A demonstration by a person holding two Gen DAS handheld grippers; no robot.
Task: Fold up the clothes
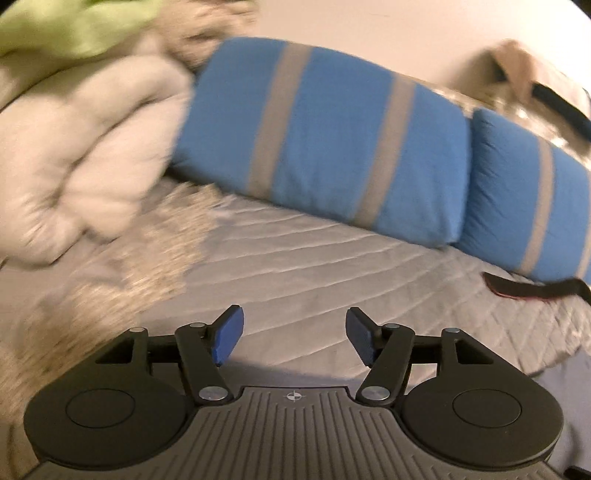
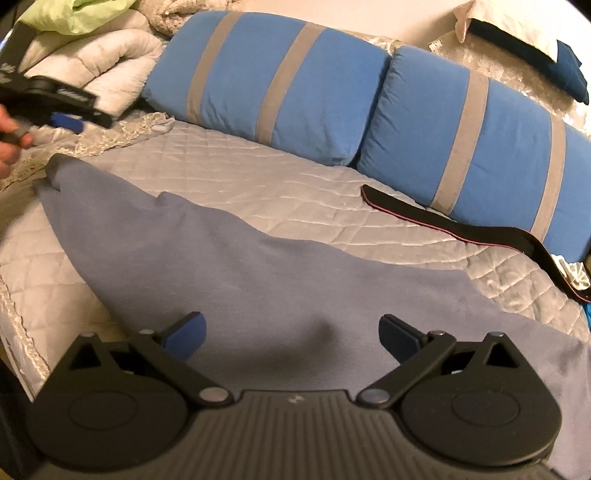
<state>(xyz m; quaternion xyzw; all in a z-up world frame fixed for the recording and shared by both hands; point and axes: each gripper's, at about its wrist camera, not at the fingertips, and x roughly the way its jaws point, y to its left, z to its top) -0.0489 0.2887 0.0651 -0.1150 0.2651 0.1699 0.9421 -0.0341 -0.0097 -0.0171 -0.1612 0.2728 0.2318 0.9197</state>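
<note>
A blue-grey garment (image 2: 258,280) lies spread flat on the quilted grey bedcover (image 2: 258,177), with a narrow end reaching toward the upper left. My right gripper (image 2: 291,332) hovers over its wide part, open, with nothing between the blue pads. A hand holds my left gripper (image 2: 62,110) at the far left, above and beyond the garment's narrow end. In the left wrist view, which is blurred, the left gripper (image 1: 294,332) stands open over bare bedcover (image 1: 314,266) with nothing between its pads. The garment does not show in that view.
Two blue pillows with grey stripes (image 2: 280,81) (image 1: 325,125) line the back of the bed. A white duvet (image 1: 81,155) and a green cloth (image 2: 92,14) are piled at the back left. A black strap (image 2: 461,225) lies by the right pillow. Lace trim (image 2: 122,133) edges the cover.
</note>
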